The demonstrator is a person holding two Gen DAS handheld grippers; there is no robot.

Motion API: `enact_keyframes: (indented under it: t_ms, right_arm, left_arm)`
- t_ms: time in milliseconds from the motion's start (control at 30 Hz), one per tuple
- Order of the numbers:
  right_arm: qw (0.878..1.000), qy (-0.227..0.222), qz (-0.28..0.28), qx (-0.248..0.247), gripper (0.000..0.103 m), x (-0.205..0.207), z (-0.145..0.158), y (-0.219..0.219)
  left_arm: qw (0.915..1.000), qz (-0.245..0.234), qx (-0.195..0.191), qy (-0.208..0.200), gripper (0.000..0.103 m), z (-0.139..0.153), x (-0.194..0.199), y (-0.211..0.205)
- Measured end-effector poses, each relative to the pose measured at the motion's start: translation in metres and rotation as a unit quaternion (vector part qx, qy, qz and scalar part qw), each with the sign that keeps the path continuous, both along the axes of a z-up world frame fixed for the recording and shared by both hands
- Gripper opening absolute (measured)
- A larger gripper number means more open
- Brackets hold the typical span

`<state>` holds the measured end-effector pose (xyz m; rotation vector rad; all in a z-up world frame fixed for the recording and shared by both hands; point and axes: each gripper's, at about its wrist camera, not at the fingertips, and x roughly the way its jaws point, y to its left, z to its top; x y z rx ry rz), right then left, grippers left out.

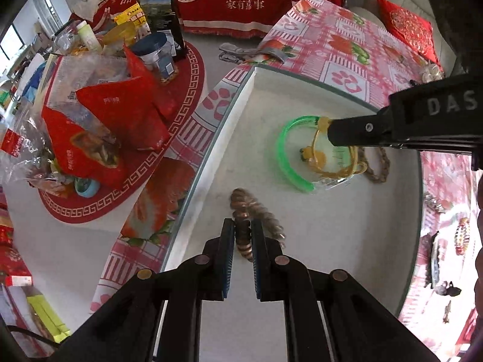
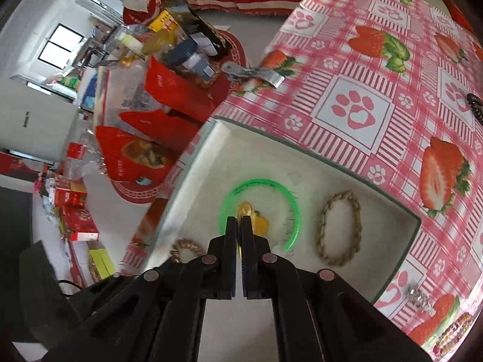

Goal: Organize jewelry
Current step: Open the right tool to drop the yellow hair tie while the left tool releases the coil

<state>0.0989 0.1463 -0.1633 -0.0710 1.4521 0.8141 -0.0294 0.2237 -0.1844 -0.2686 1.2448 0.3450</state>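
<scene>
Left wrist view: left gripper [image 1: 243,235] clenched on a brown beaded bracelet [image 1: 250,211], hanging over the near-left part of the white tray [image 1: 302,96]. The right gripper [image 1: 332,132] reaches in from the right, over the green bangle [image 1: 283,154].

Right wrist view: right gripper [image 2: 241,226] clamped on a thin amber bangle [image 2: 244,211], low over the green bangle [image 2: 289,199]. A woven bracelet [image 2: 341,229] lies right of it, another woven one [image 2: 187,249] near-left.

Step looks like placing both pieces in the tray. Next: lower, release, without stacking on the green one.
</scene>
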Motion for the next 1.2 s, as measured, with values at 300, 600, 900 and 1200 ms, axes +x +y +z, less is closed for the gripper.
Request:
enact_keyframes:
  t_ms: [300, 600, 900, 1200]
  right_arm:
    - [0.999, -0.004, 0.011, -0.035, 0.014, 0.006, -0.016, 0.003]
    - [1.000, -0.013, -0.008, -0.017, 0.054, 0.011, -0.001, -0.011]
    - [0.998, -0.017, -0.062, -0.009, 0.054, 0.014, 0.022, -0.062]
    - [0.993, -0.011, -0.117, -0.021, 0.062, 0.003, 0.027, -0.128]
  left_arm:
    - [0.9995, -0.015, 0.025, 0.013, 0.018, -0.003, 0.003, -0.006]
    - [0.9991, -0.021, 0.031, 0.019, 0.018, 0.001, 0.005, -0.009]
    - [0.9974, -0.044, 0.055, -0.013, 0.103, 0.027, 0.004, -0.023]
    - [0.9963, -0.065, 0.056, 0.001, 0.103, 0.034, 0.011, -0.038]
